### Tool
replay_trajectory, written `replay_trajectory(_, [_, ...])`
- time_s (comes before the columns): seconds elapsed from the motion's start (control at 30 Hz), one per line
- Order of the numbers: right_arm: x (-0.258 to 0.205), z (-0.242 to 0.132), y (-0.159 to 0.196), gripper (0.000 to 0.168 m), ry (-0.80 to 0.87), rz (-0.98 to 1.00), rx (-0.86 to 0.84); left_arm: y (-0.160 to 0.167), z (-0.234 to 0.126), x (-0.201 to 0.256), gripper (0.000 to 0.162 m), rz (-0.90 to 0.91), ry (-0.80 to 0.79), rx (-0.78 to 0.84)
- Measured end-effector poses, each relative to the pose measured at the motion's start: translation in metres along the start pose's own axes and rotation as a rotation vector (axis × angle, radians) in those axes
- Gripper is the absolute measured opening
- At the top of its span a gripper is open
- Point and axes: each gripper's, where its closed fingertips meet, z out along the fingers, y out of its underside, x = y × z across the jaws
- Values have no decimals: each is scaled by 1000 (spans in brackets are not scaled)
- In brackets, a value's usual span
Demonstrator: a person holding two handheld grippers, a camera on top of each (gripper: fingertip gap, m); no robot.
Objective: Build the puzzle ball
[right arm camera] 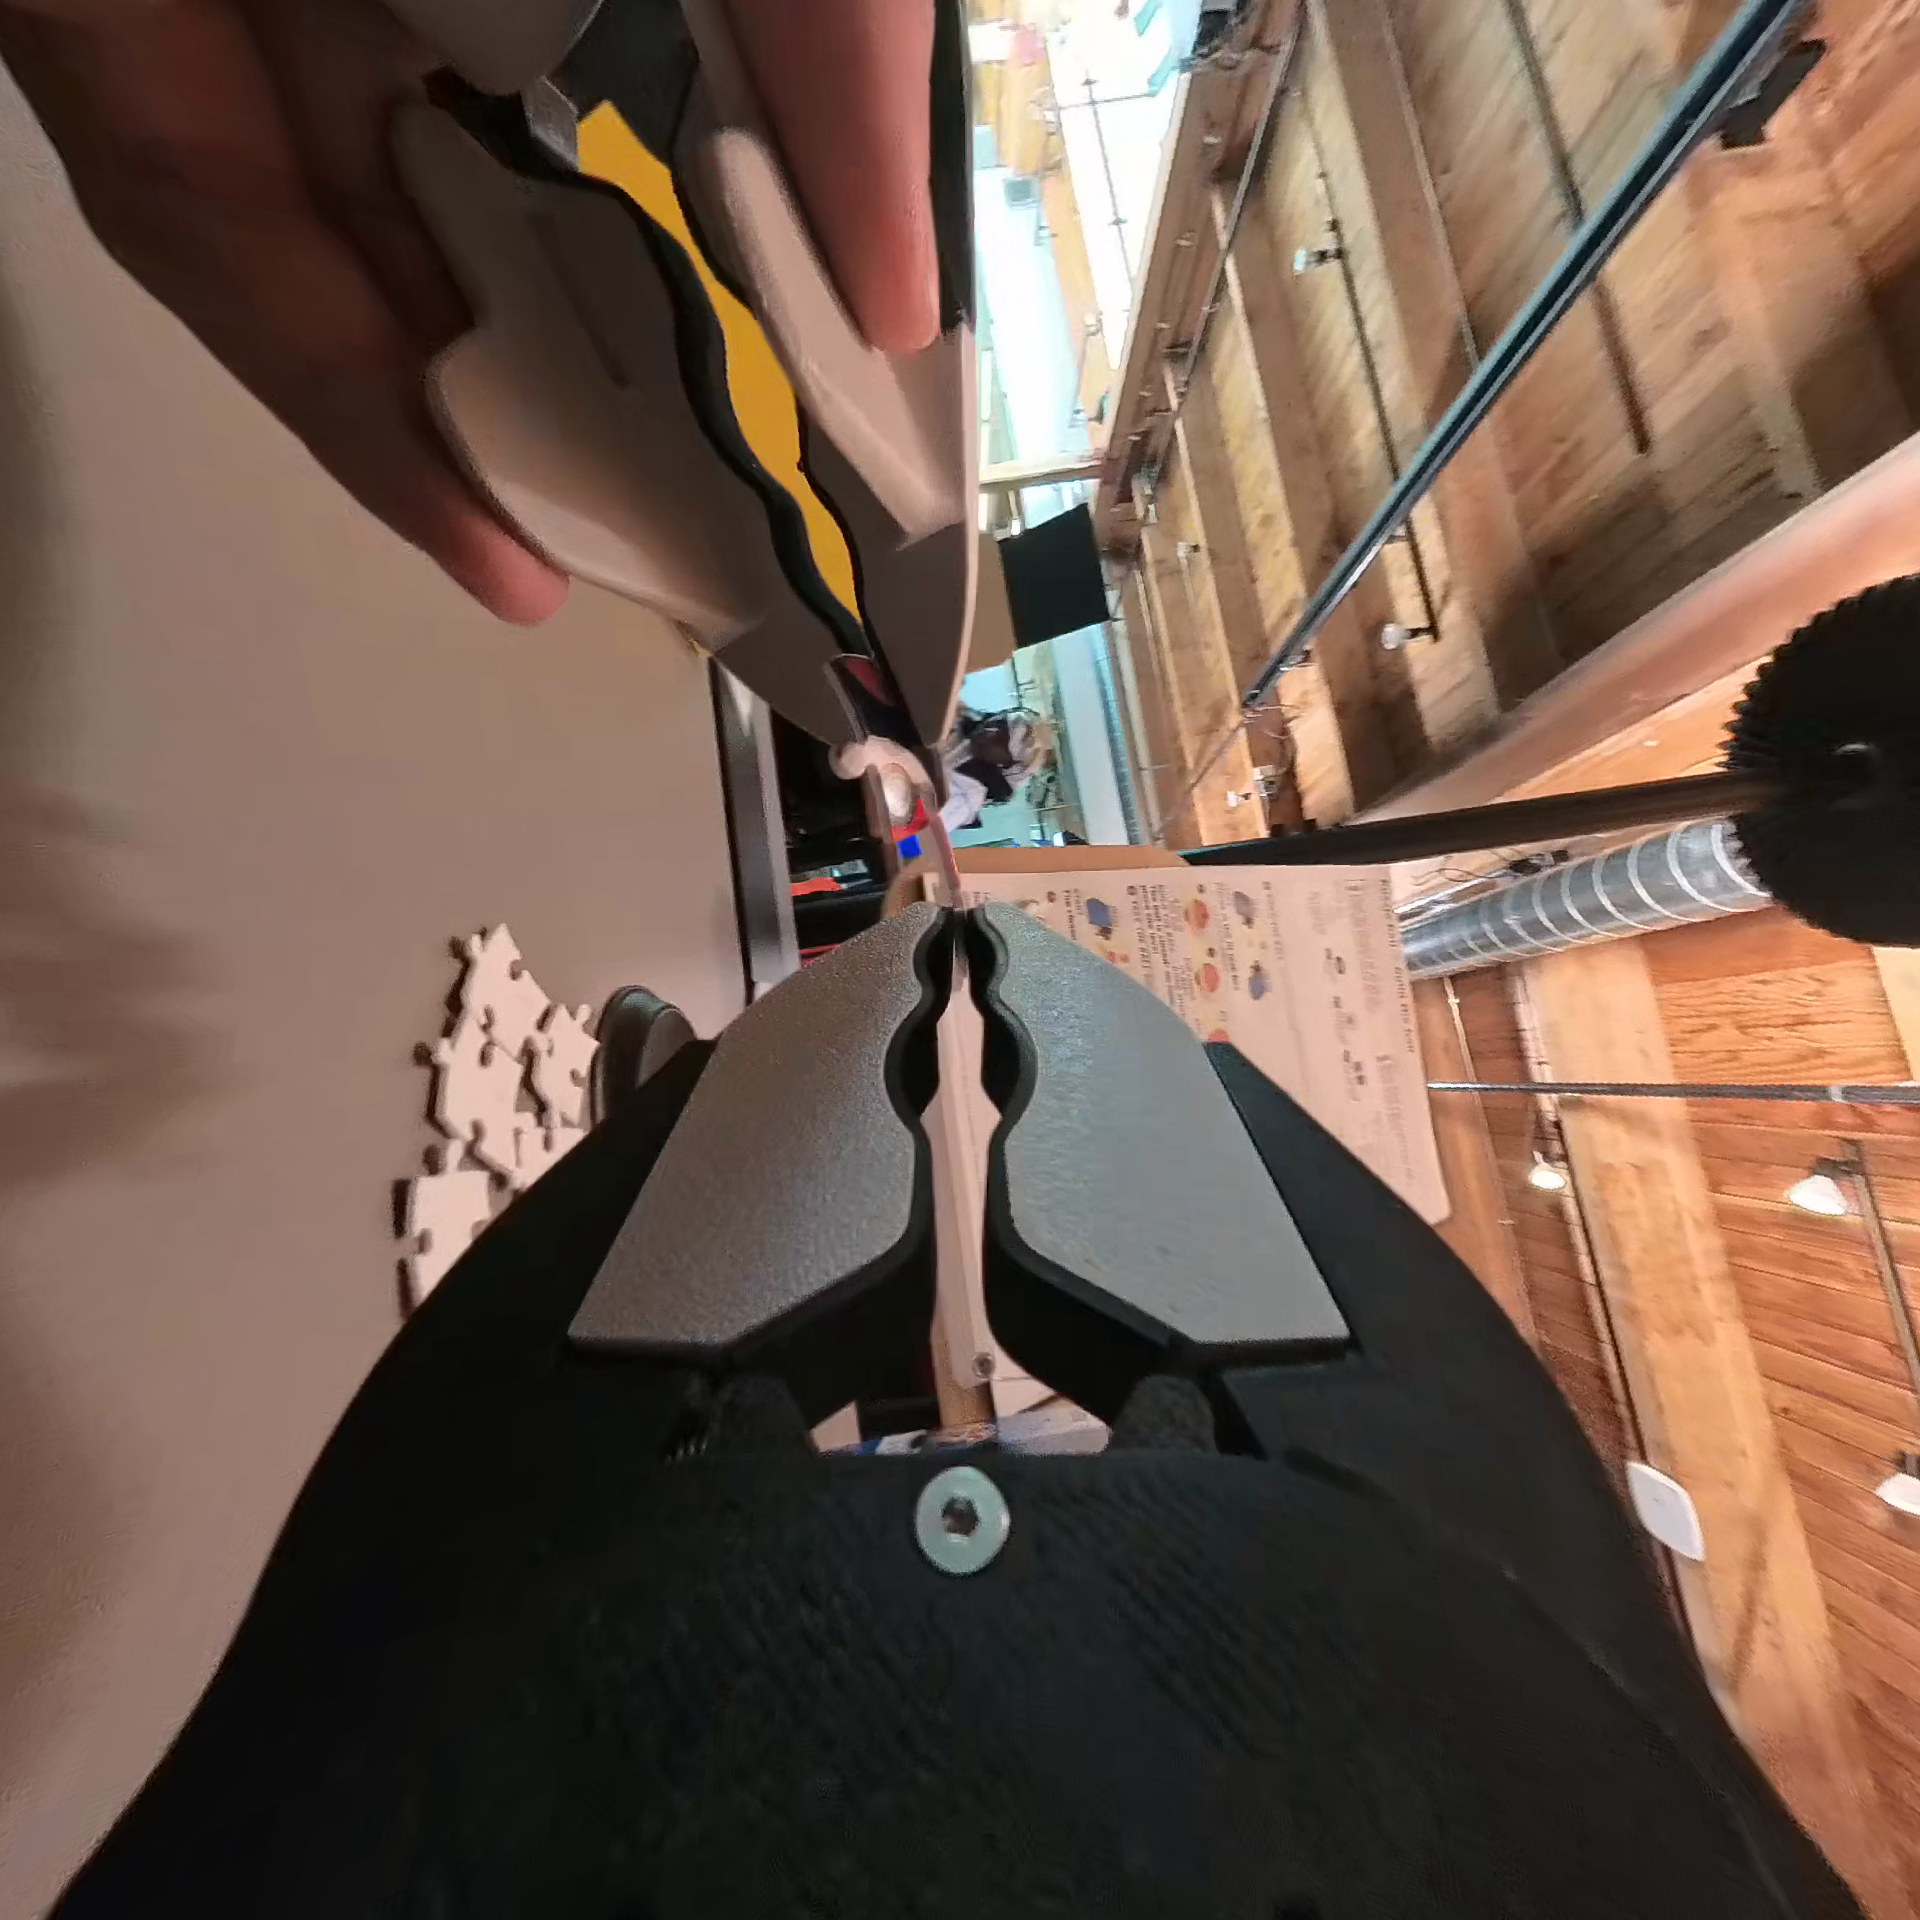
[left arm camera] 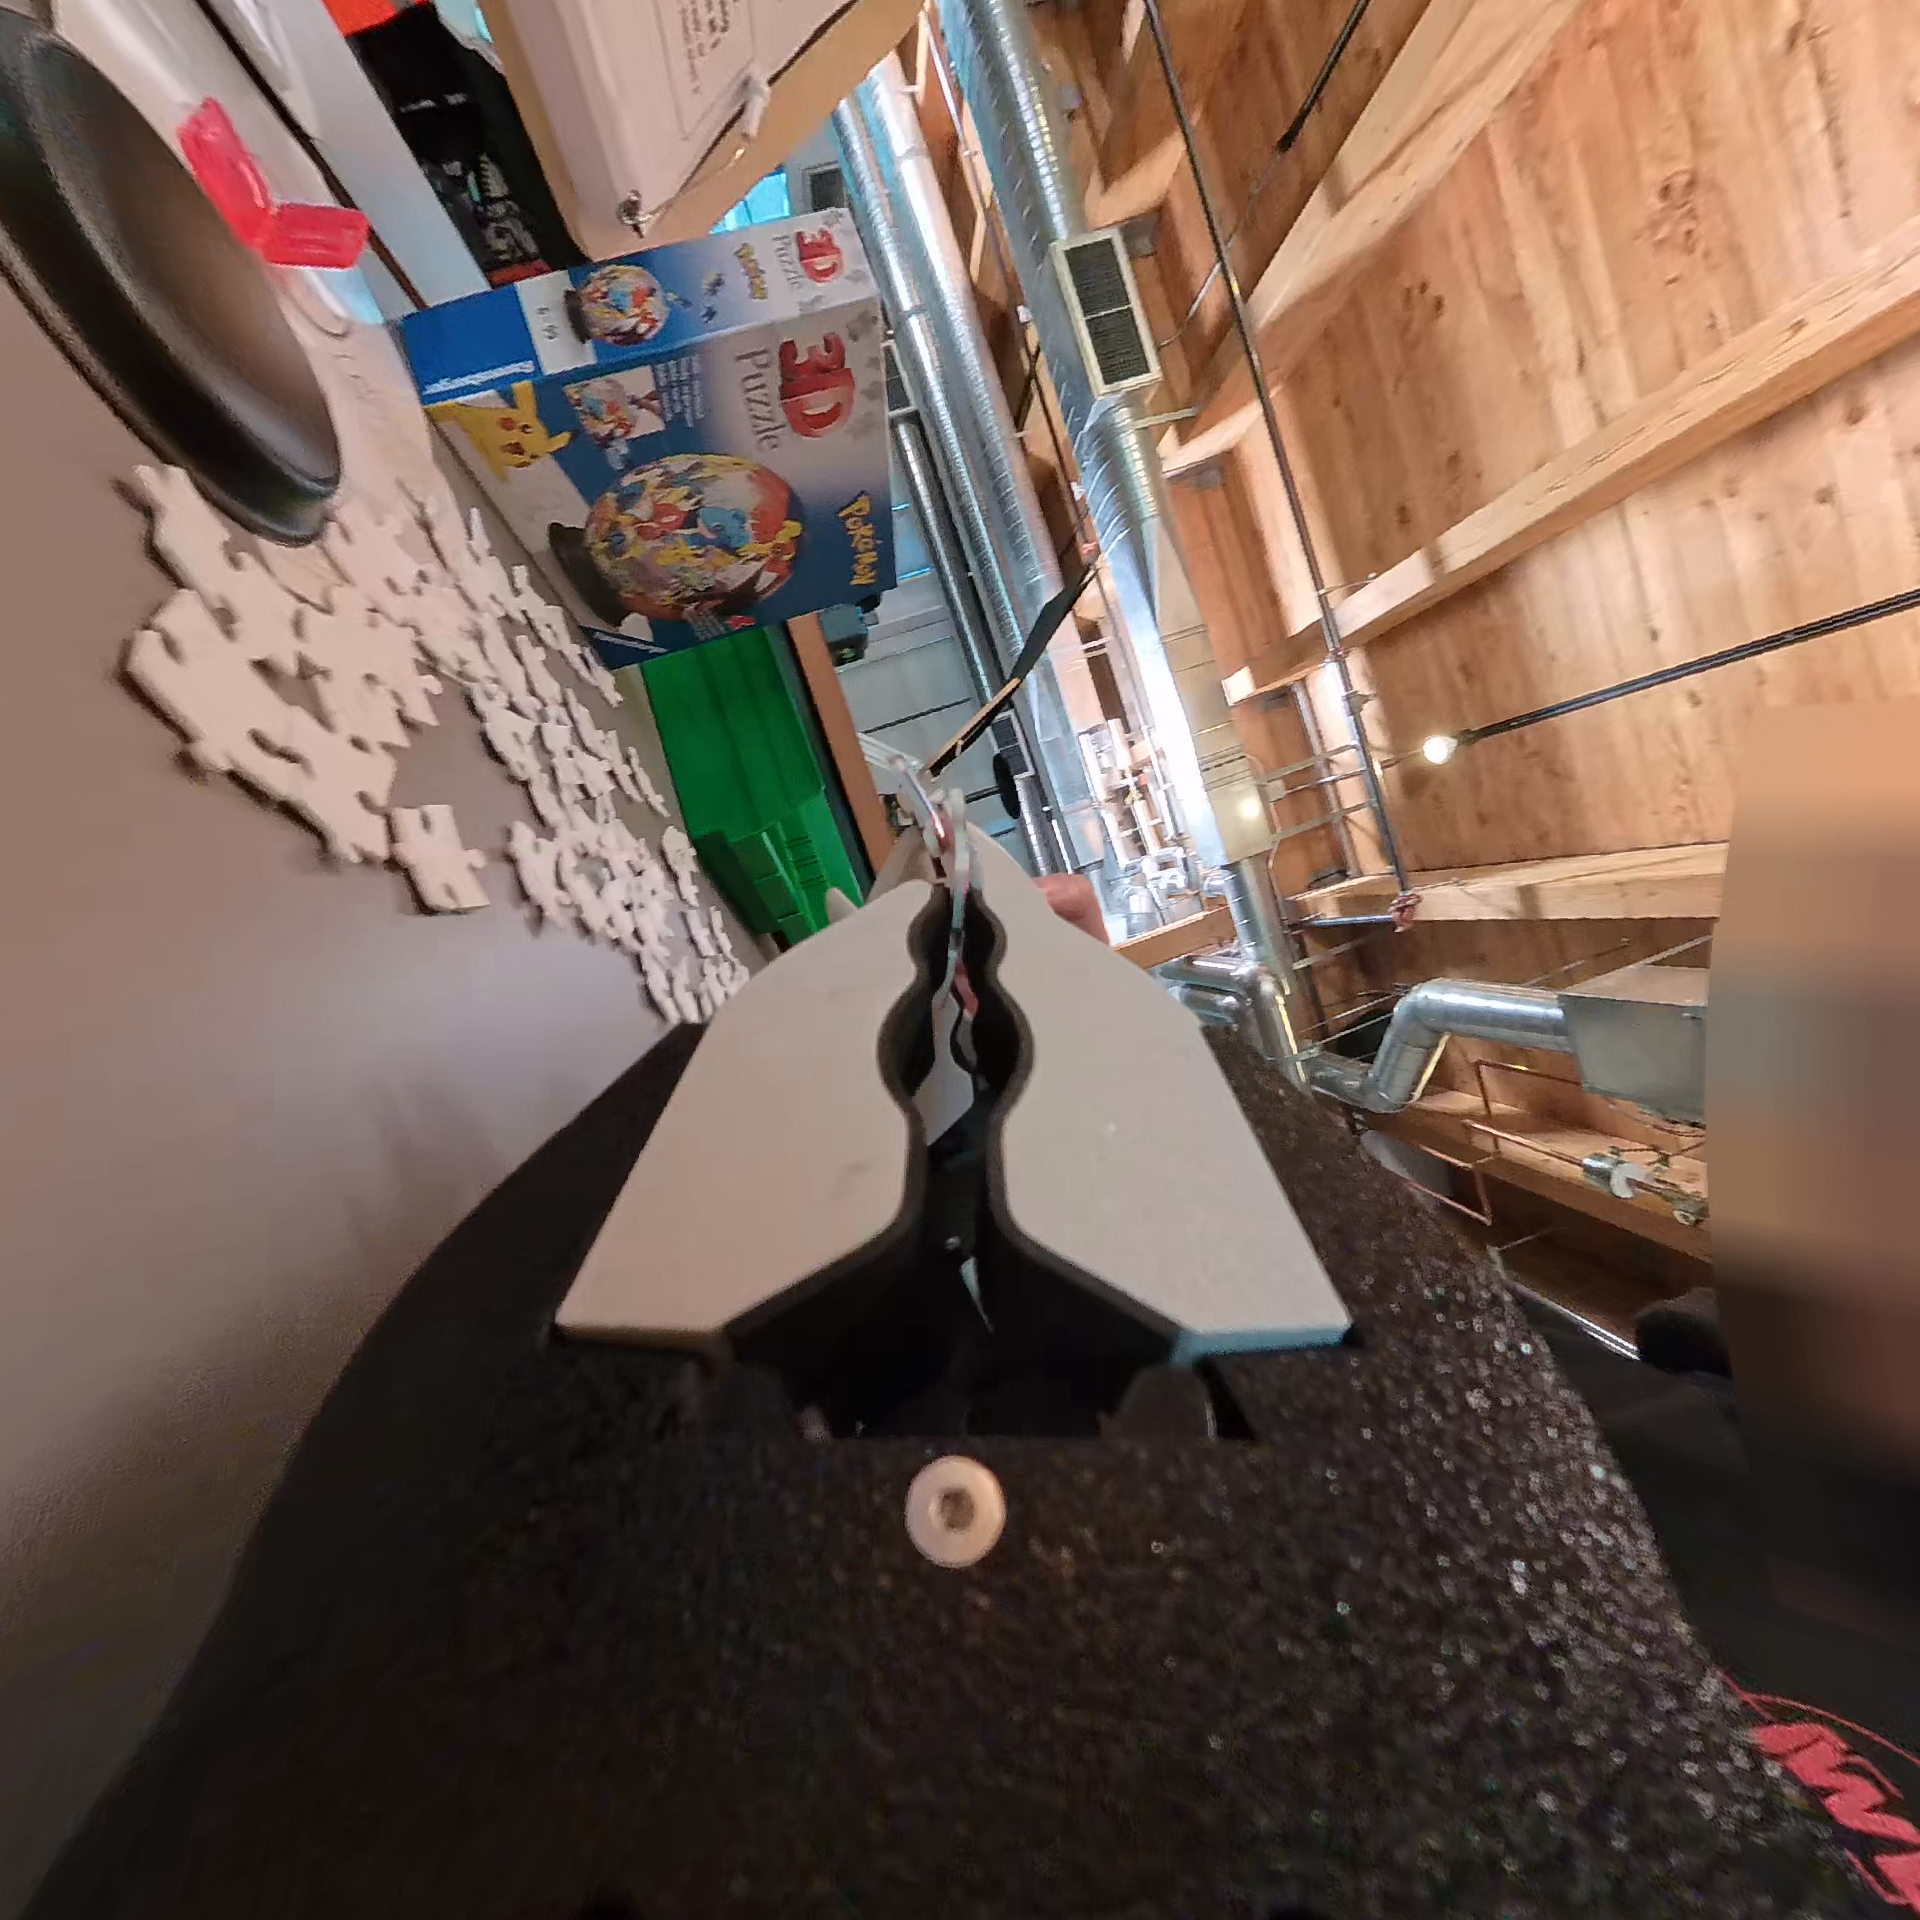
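Grippers meet tip to tip above the table: left gripper (left arm camera: pixel 951 914) clamps one puzzle piece (left arm camera: pixel 956 883) edge-on; right gripper (right arm camera: pixel 961 925), directly opposite, pinches another piece (right arm camera: pixel 940 868). Long axes align; joining appears imminent.

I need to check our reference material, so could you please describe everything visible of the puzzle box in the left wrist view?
The puzzle box is a tall blue cardboard carton with white and grey panels, printed with a colourful ball on a black stand and a yellow cartoon character. It looks closed and stands upright on the table, just beyond the loose white puzzle pieces, with green moulded material at its far side.
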Motion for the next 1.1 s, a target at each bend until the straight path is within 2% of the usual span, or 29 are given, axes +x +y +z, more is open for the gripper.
replay_trajectory(0.37, [12, -1, 9, 2, 51, 18, -12, 3, 6, 10, 1, -43, 53, 2])
replay_trajectory(0.47, [23, -4, 5, 2, 91, 19, 27, 0, 2, -3, 1, -21, -25, 21])
replay_trajectory(0.7, [5, -3, 1, 2, 11, -46, 64, 0, 2, 2, 1, -20, -6, 10])
replay_trajectory(1.1, [-4, -4, 8, 2, -19, -157, 61, -3, -2, -3, 1, 67, -78, 0])
